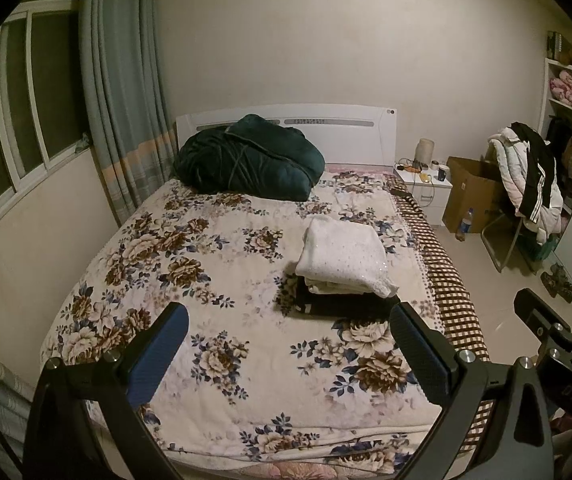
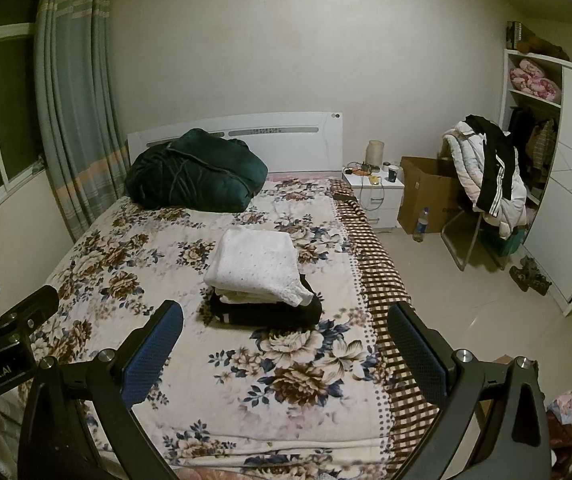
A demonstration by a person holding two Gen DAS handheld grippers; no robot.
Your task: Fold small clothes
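Note:
A folded white garment [image 1: 344, 254] [image 2: 255, 264] lies on top of a folded black garment [image 1: 342, 306] [image 2: 269, 312], stacked on the floral bed cover [image 1: 213, 280] [image 2: 133, 264] right of centre. My left gripper [image 1: 290, 344] is open, held back above the foot of the bed, nothing between its fingers. My right gripper [image 2: 286, 344] is also open and empty, short of the stack. In the left wrist view the right gripper [image 1: 546, 320] shows at the far right edge; in the right wrist view the left gripper [image 2: 9, 300] shows at the left edge.
A dark green quilt bundle [image 1: 245, 160] [image 2: 193, 172] sits by the white headboard [image 1: 346, 128]. Right of the bed stand a white nightstand [image 2: 378, 192], a cardboard box [image 2: 426, 196], a bottle [image 2: 421, 224], a chair heaped with clothes [image 2: 486, 176] and a wardrobe [image 2: 566, 184]. Curtains [image 1: 121, 92] hang left.

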